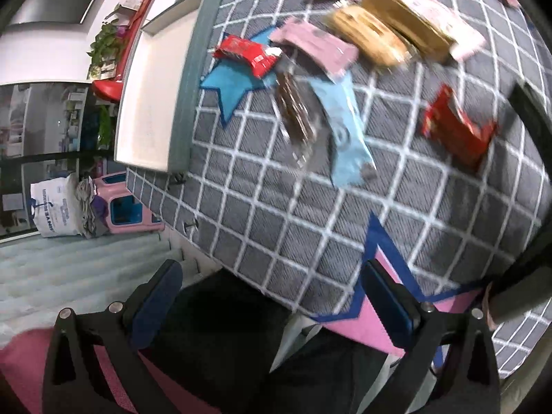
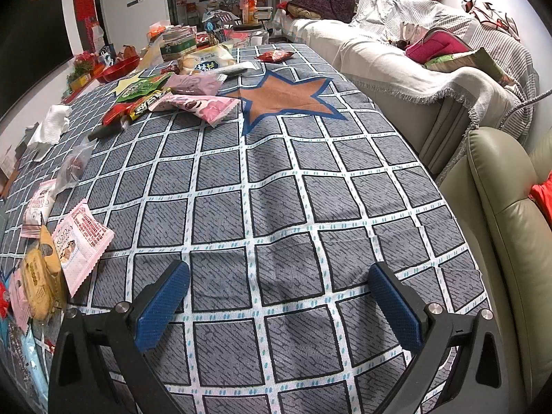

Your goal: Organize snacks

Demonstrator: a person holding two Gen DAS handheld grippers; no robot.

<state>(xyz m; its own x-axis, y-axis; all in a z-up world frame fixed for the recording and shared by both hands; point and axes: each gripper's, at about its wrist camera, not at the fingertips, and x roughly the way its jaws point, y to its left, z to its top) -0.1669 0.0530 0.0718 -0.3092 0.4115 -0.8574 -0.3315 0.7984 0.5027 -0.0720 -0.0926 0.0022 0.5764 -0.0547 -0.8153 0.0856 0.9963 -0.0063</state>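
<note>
Task barely begun, by appearance: snack packets (image 1: 348,45) lie loose on the checked tablecloth (image 2: 276,207) beside the white tray (image 1: 151,96), which looks unfilled; left gripper (image 1: 272,296) and right gripper (image 2: 279,296) both spread wide, holding nothing; 2 heaps remain unsorted.

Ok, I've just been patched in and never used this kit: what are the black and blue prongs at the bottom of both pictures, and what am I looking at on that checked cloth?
Those prongs are the two fingers of a hand-held gripper; a person carries one in each hand, each with a fisheye camera looking along its fingers. The left hand-held gripper is open and empty at the table's edge, facing a blurred pile of snack packets: a red packet, a light blue packet, and a white tray beside them. The right hand-held gripper, also open and empty, hovers over the grey checked tablecloth. A pink packet lies to its left, a sofa to the right.
</note>
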